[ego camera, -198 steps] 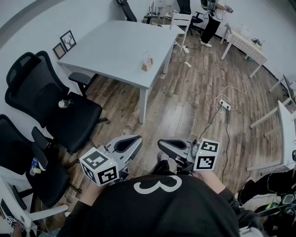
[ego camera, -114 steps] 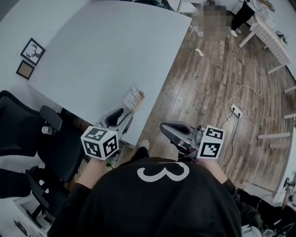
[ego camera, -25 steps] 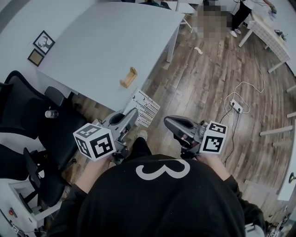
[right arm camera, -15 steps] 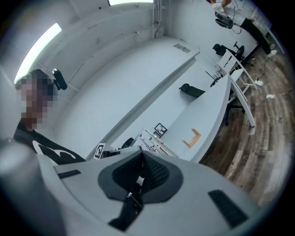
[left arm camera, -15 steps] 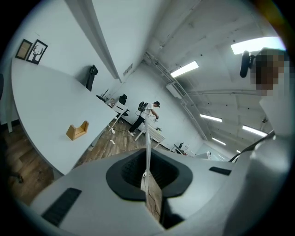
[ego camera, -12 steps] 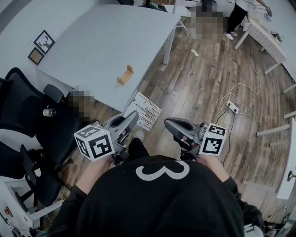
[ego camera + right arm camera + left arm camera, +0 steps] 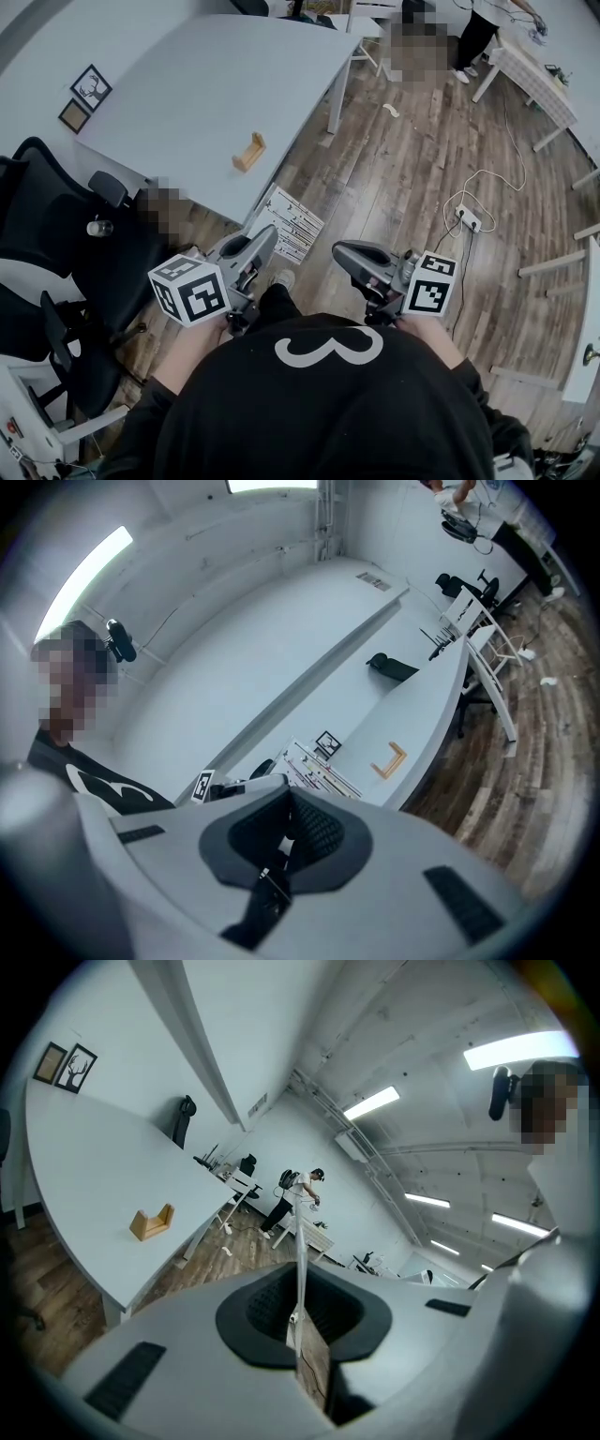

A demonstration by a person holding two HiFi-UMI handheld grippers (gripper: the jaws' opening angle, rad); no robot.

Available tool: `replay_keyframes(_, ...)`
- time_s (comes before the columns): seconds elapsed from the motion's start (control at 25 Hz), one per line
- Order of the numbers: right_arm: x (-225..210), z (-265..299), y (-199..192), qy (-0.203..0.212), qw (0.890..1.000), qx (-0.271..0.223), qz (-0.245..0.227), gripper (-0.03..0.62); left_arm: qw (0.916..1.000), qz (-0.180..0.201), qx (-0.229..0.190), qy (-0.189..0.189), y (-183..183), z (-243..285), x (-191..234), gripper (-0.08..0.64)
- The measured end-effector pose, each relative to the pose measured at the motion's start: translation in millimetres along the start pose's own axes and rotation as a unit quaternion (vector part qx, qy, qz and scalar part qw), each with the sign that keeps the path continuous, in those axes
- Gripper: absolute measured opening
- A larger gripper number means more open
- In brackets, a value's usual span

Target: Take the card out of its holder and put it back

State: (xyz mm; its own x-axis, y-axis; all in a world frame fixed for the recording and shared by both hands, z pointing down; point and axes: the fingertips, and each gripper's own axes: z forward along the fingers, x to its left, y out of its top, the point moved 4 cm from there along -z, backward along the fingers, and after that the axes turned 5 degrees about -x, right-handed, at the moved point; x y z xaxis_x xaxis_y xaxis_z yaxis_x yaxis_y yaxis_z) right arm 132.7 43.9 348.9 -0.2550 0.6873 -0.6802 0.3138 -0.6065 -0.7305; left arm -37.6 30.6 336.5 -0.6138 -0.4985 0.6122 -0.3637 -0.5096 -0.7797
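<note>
Off the table (image 7: 206,84), card (image 7: 292,223) in left hand-held gripper (image 7: 271,233)

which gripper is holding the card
The left gripper: its jaws pinch the printed card by one edge. The right gripper is shut with nothing between its jaws.

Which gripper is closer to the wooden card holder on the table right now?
Left. The left gripper, shut on the card, is just off the table edge on the near side of the holder. The right gripper is farther away, off to the right.
</note>
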Motion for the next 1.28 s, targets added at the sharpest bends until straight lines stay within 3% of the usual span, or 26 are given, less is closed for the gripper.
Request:
replay_keyframes(0.52,-20.0,-1.1,1.2,-0.012,1.000,0.000,0.016,0.010,0.9998,0.006,0.009,0.019,2.4,14.7,15.6,0.025)
replay_keyframes(0.92,-59.1,38.8,20.9,-0.018,0.999,0.000,0.038,0.011,0.9926,0.100,0.038,0.058,44.0,41.6,62.7,0.025)
replay_keyframes(1.28,-92.6,91.0,46.4,-0.022,0.999,0.001,0.050,0.010,0.9893,0.118,0.042,0.075,93.4,62.7,121.3,0.025)
